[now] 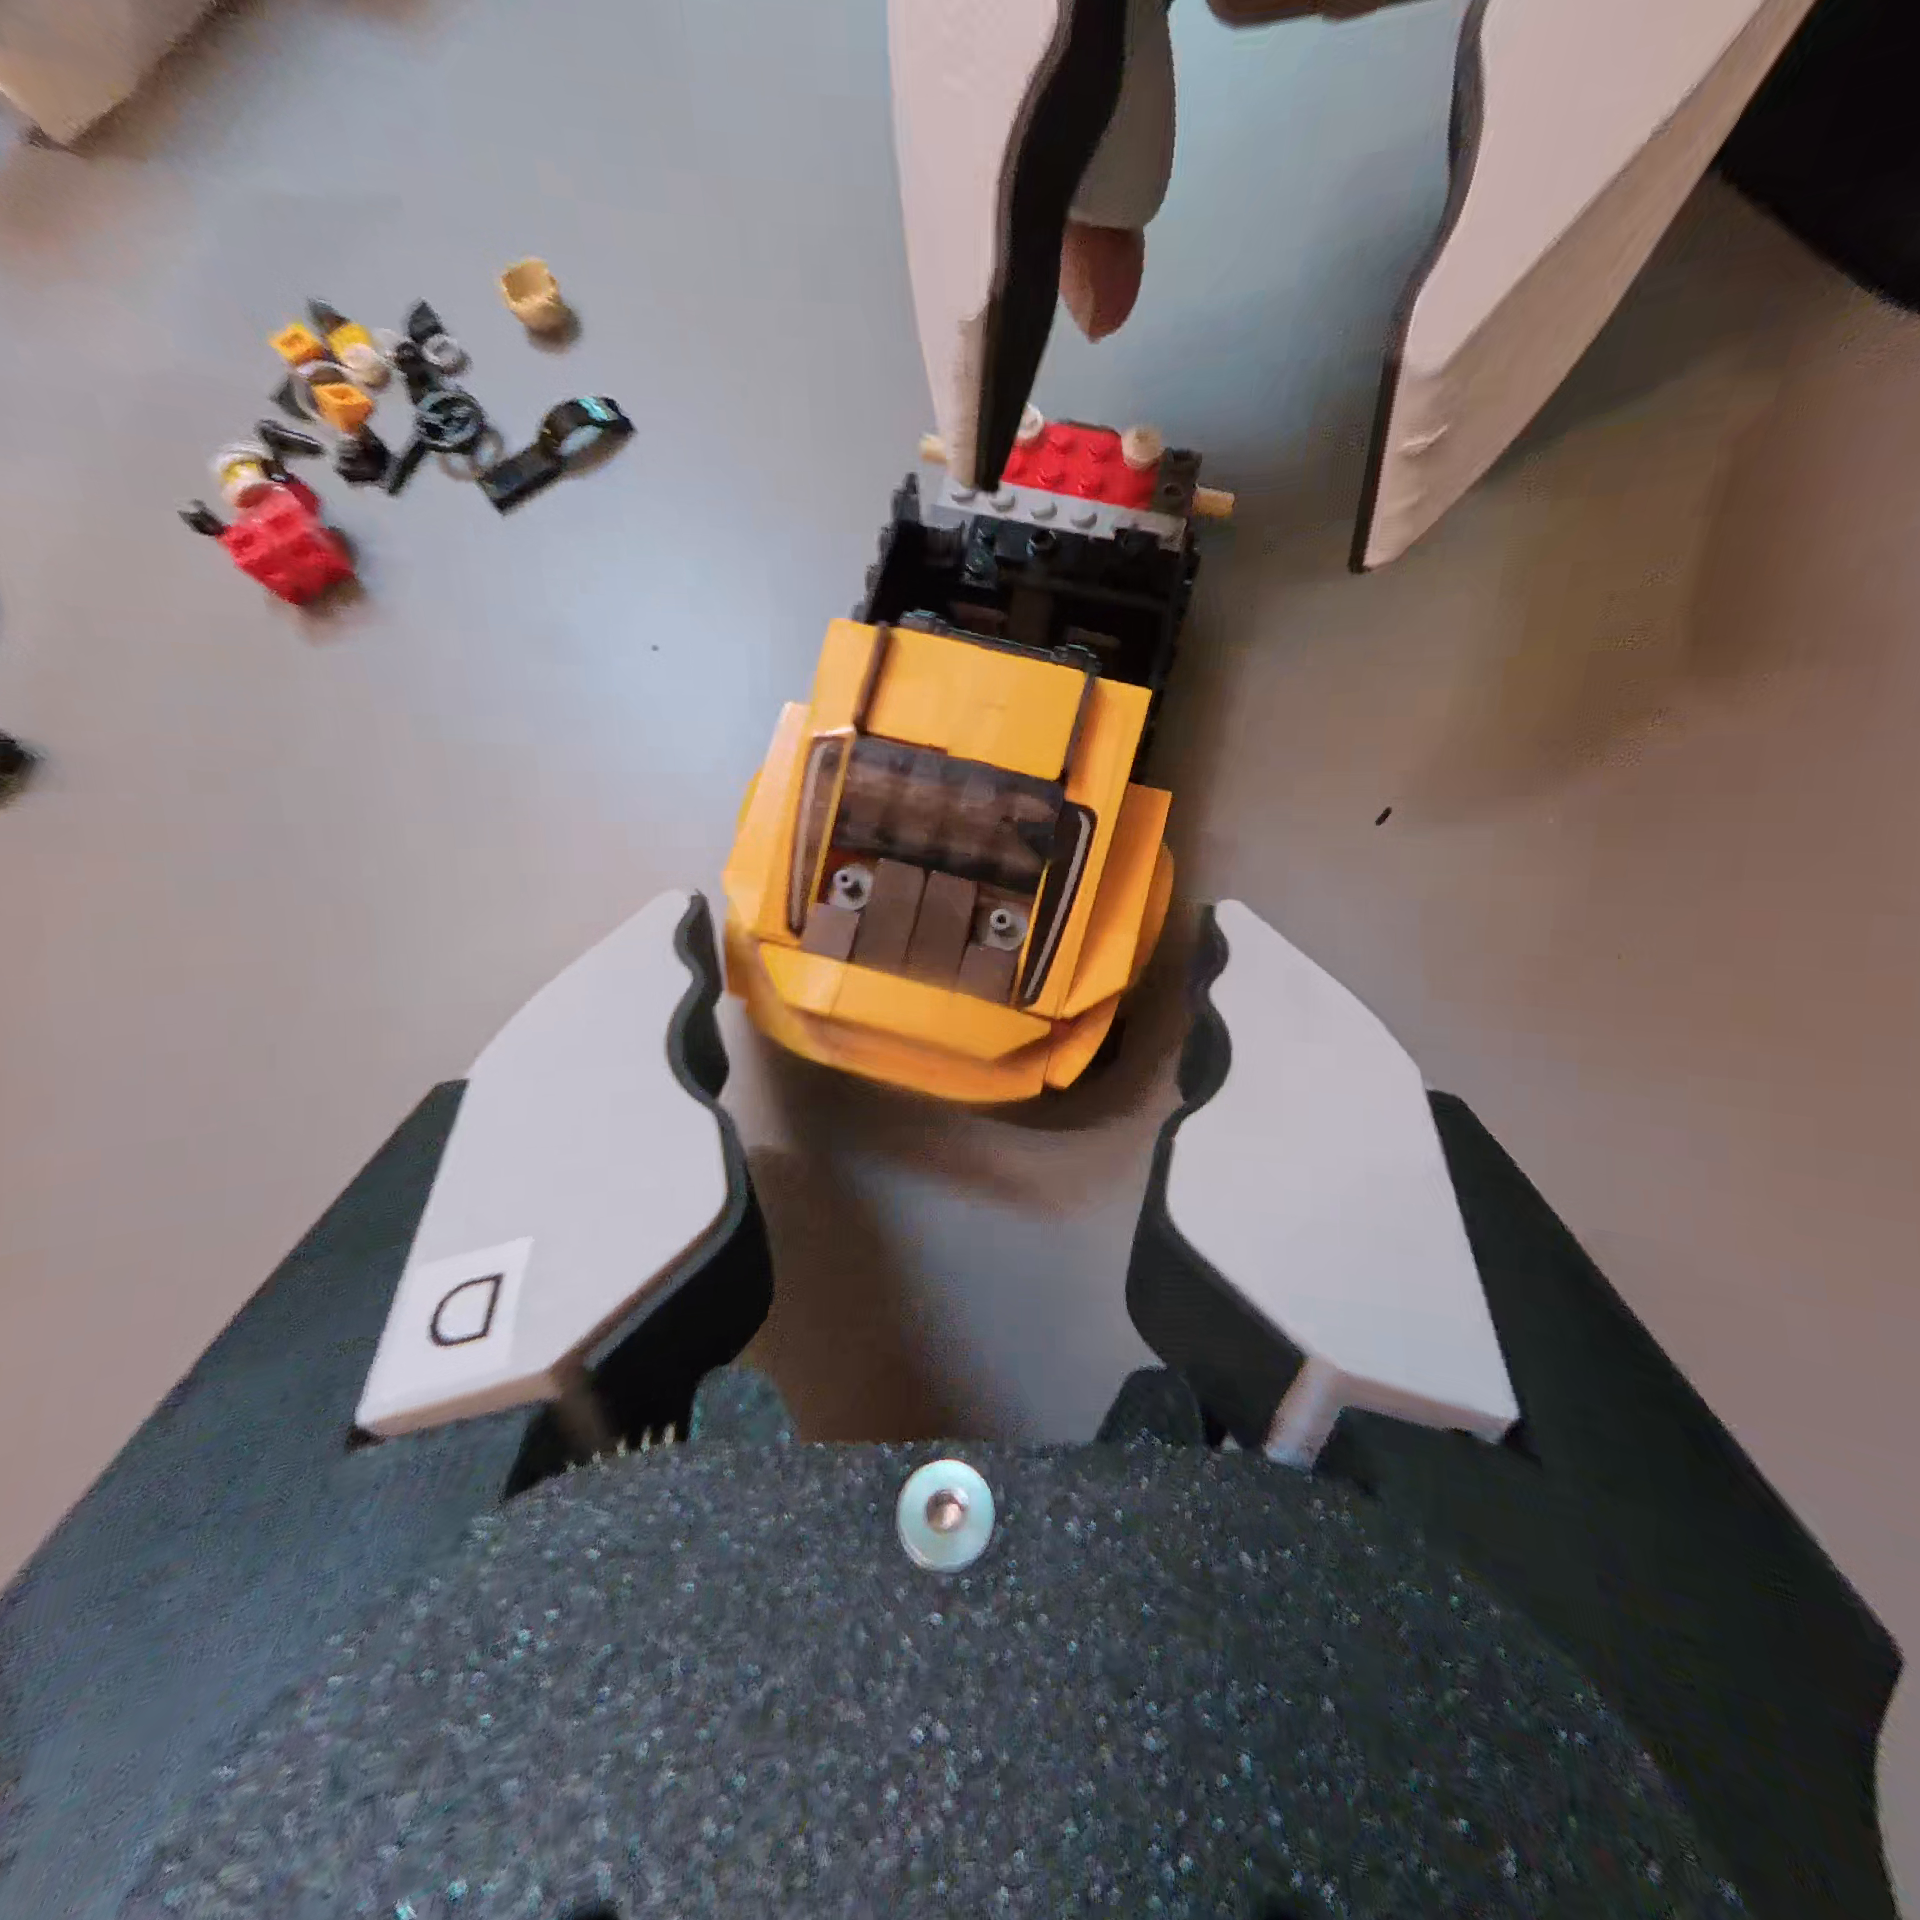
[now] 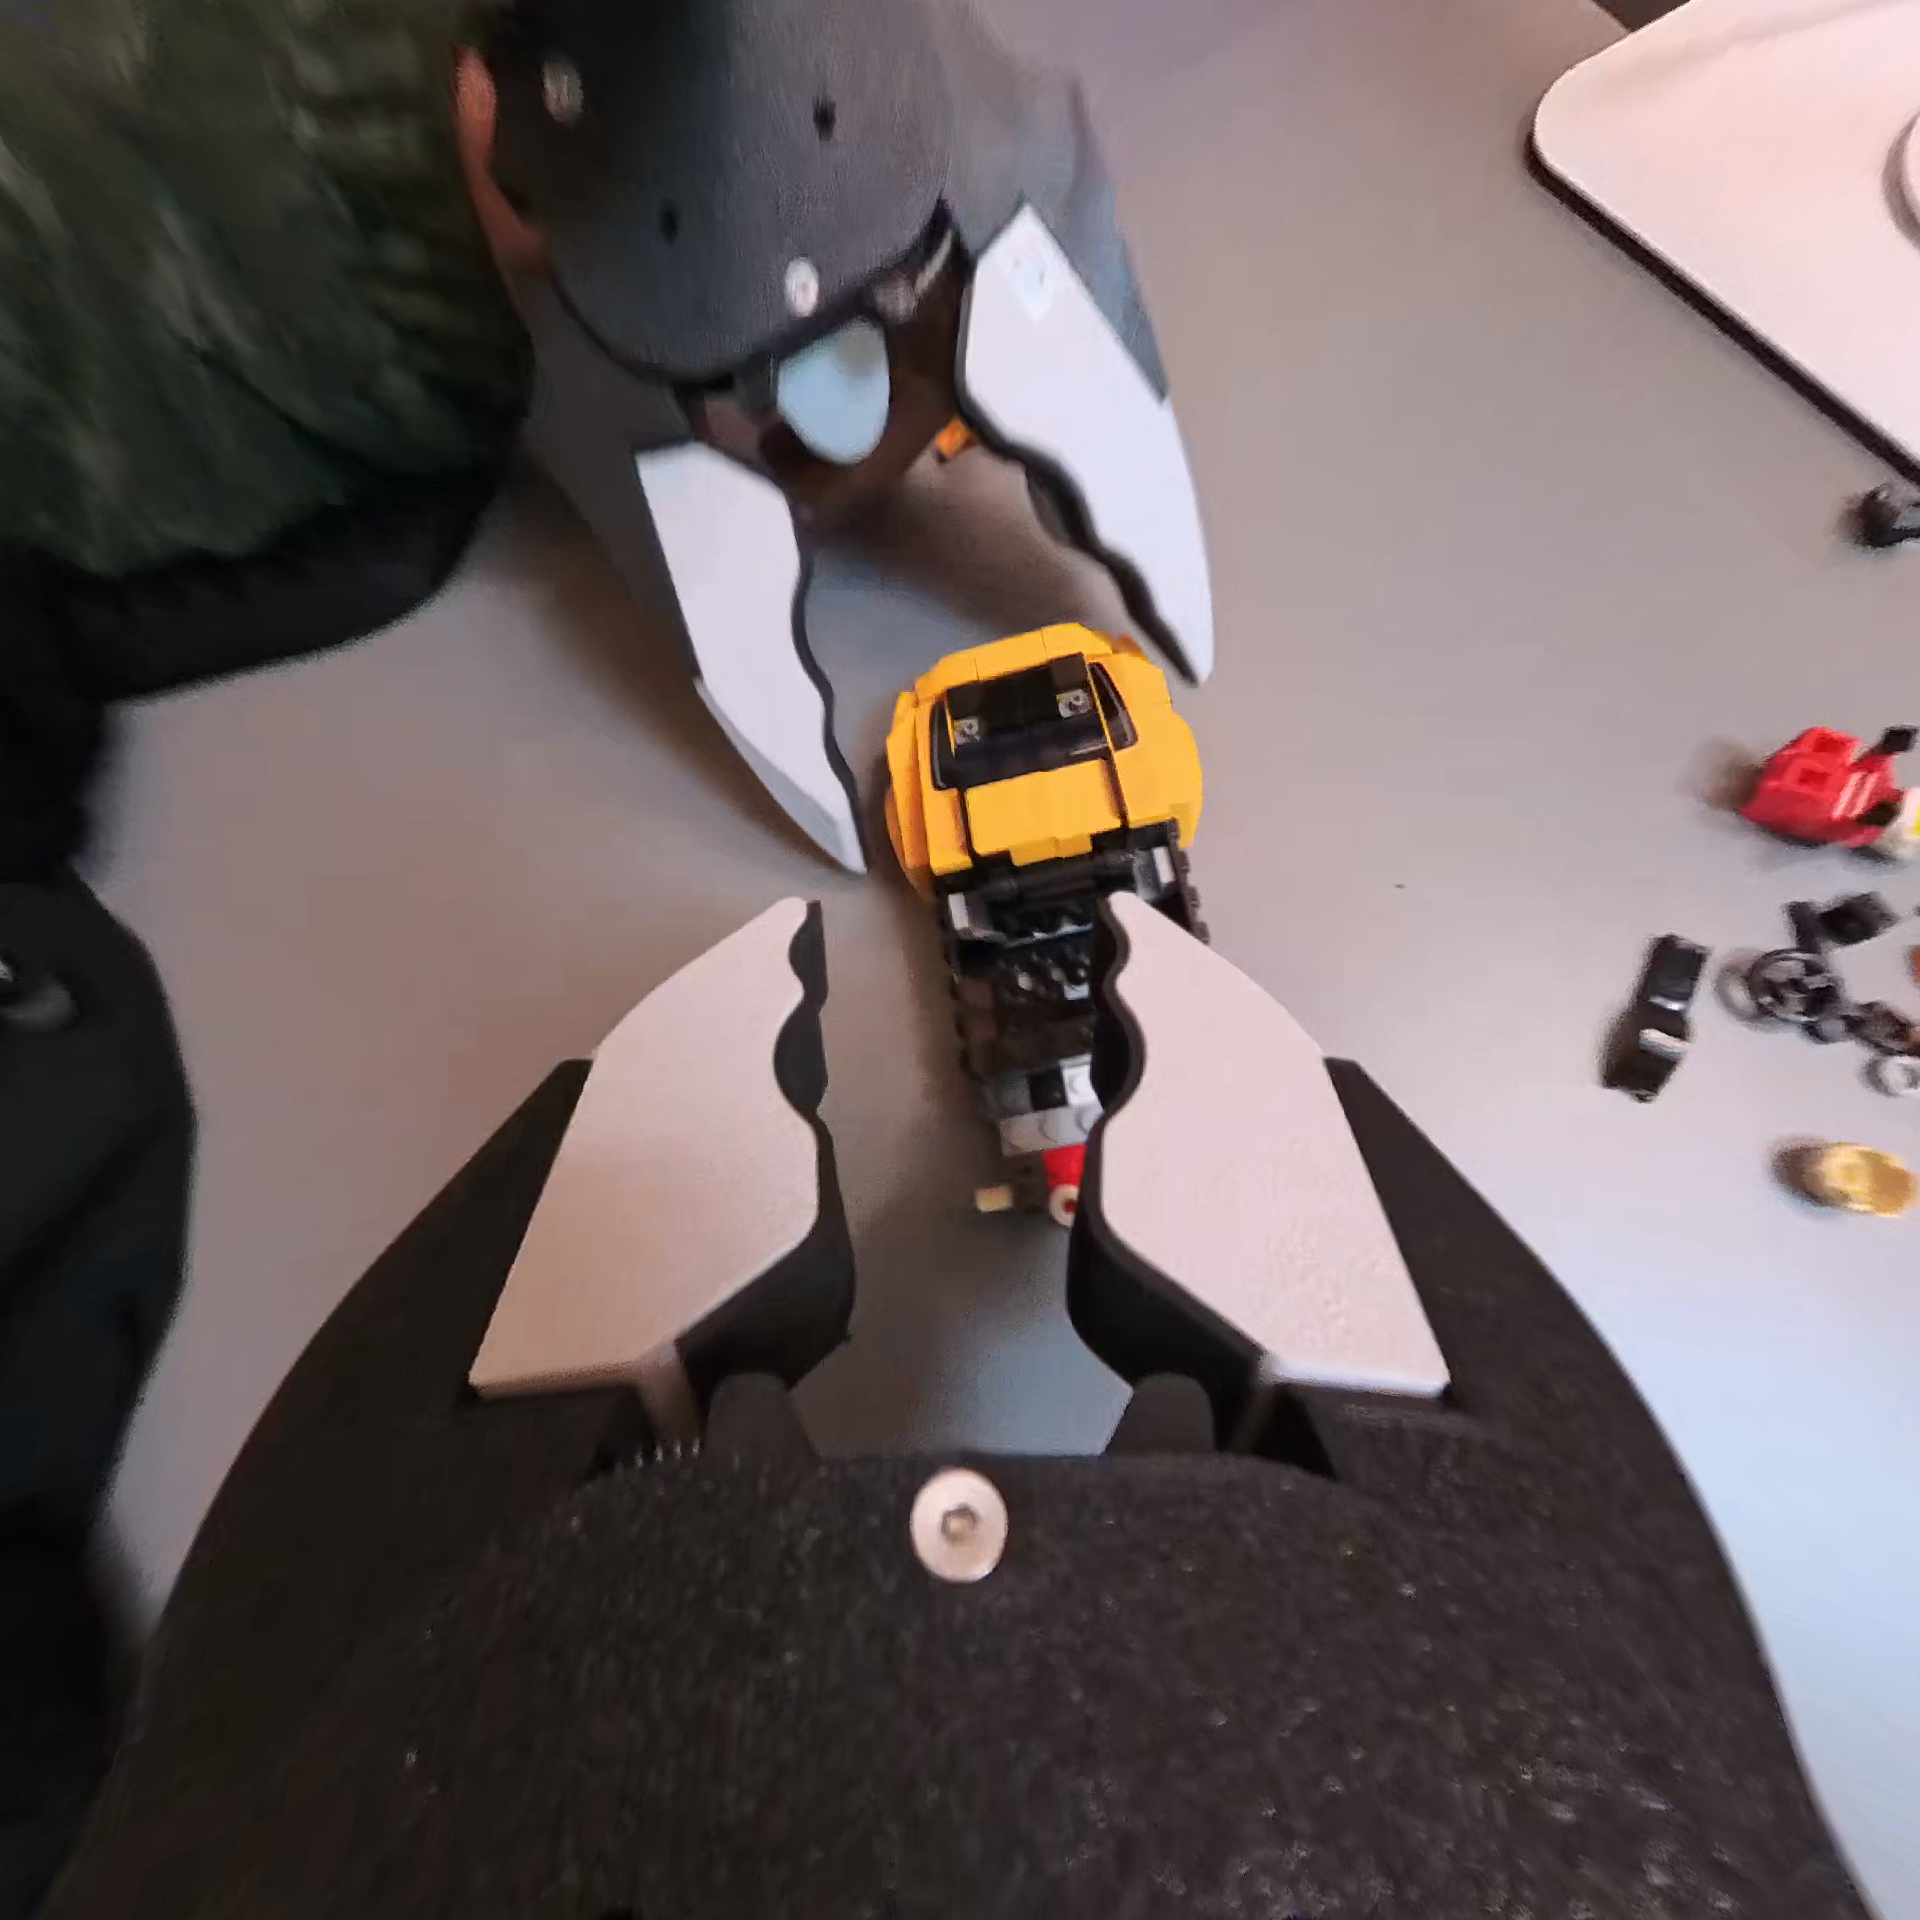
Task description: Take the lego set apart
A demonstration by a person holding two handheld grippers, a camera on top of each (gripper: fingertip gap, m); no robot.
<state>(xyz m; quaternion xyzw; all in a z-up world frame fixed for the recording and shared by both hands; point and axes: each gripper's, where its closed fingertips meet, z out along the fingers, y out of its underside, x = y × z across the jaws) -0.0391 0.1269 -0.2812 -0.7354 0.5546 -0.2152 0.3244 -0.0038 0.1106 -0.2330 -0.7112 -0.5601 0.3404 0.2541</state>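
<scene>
Both grippers' jaws gape wide around the car (image 1: 951, 831); only the right wrist view shows a sleeve (image 2: 208, 291).

The yellow lego car (image 1: 940, 914) is smooth, glossy plastic on a matt grey table (image 1: 520, 831), while the left tongs (image 1: 951, 997) beside the car have matt pale fingers (image 1: 582, 1143), black rubbery pads, a rough speckled black body and a shiny metal screw (image 1: 943, 1514).
</scene>
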